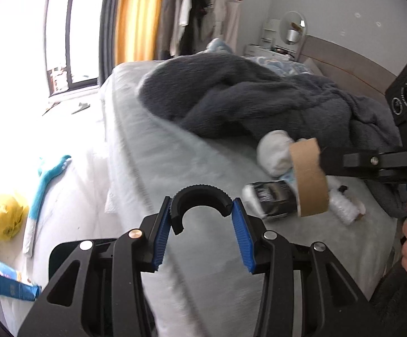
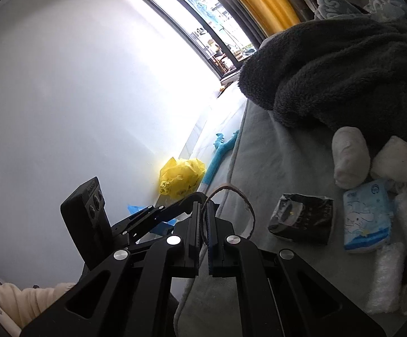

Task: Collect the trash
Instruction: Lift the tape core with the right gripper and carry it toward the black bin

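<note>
Two tools (image 1: 202, 219) (image 2: 203, 219), one cardboard ring (image 1: 310, 179).

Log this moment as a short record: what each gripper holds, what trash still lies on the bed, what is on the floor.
left gripper: shut on a black half-ring piece
right gripper: shut on the wall of a brown cardboard tape ring
on bed: black wrapper, blue tissue pack, bubble wrap, two white balls
on floor: yellow bag, blue packet
</note>
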